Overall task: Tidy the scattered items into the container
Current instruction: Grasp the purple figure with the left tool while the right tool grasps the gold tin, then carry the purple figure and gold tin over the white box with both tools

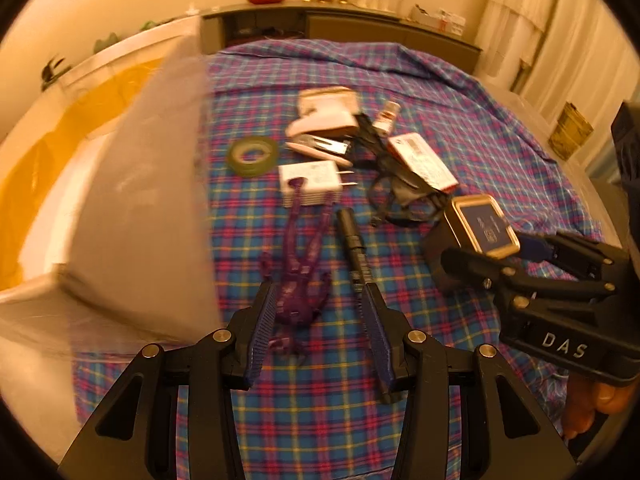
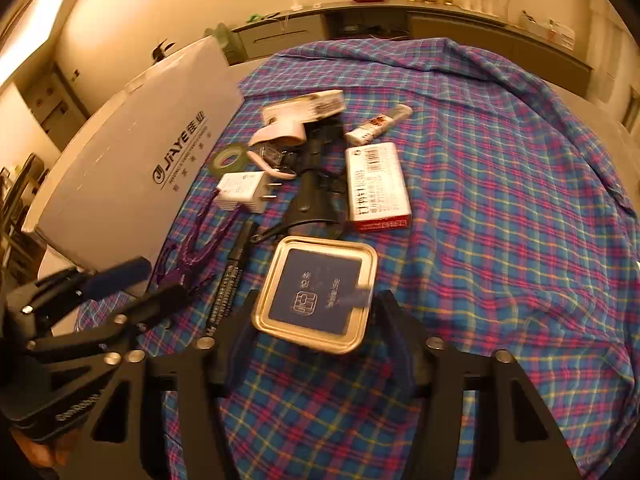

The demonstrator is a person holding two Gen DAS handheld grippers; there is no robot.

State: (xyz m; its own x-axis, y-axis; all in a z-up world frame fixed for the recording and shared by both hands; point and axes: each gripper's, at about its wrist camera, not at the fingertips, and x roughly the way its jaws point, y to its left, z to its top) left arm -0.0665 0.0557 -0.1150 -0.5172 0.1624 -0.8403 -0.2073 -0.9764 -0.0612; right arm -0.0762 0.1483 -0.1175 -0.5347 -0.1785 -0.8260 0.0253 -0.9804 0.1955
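Scattered items lie on a plaid cloth. My left gripper (image 1: 322, 300) is open, its fingers either side of a purple rubbery toy (image 1: 298, 280) and touching a black marker (image 1: 354, 248). My right gripper (image 2: 316, 320) is closed around a square gold tin with a blue lid (image 2: 318, 292); the tin also shows in the left wrist view (image 1: 482, 226). The white box container (image 2: 132, 168) stands at the left, its lid raised (image 1: 140, 200). A white charger (image 1: 310, 182), green tape roll (image 1: 253, 155), stapler (image 1: 320, 136) and red-white box (image 2: 376, 184) lie beyond.
A black cable bundle (image 2: 320, 184) and a small white tube (image 2: 378, 126) lie among the items. The plaid cloth (image 2: 500, 200) covers the round table. A sideboard (image 2: 400, 20) with dishes stands against the far wall.
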